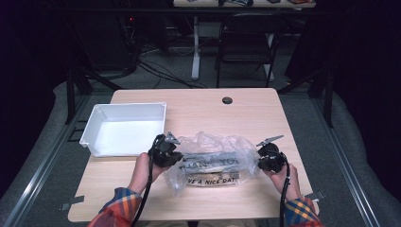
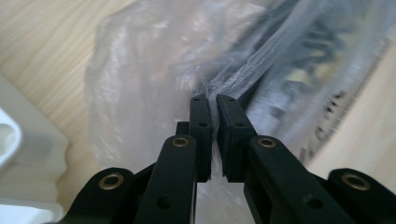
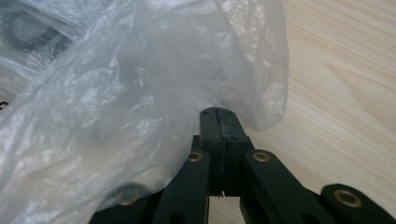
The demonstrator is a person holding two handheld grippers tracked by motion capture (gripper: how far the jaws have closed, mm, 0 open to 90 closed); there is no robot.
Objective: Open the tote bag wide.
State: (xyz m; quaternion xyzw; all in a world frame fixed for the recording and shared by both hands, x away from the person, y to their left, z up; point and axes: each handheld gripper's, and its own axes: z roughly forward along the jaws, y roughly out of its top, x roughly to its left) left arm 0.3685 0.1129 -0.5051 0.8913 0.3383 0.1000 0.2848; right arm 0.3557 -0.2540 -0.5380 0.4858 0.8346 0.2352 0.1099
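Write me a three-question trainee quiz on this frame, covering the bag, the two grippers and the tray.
1. True or false: the left gripper is clamped on film of the plastic bag.
2. Where does the white tray sit relative to the bag? A) on the bag's right, B) on the table at the bag's left and farther from the person, C) inside the bag.
3. Fill in: the right gripper has its jaws ____ at the bag's edge.

Key
1. True: in the left gripper view the film bunches between the nearly closed jaws.
2. B: the tray is apart from the bag and looks empty.
3. Shut: the jaws meet, seemingly pinching thin film.
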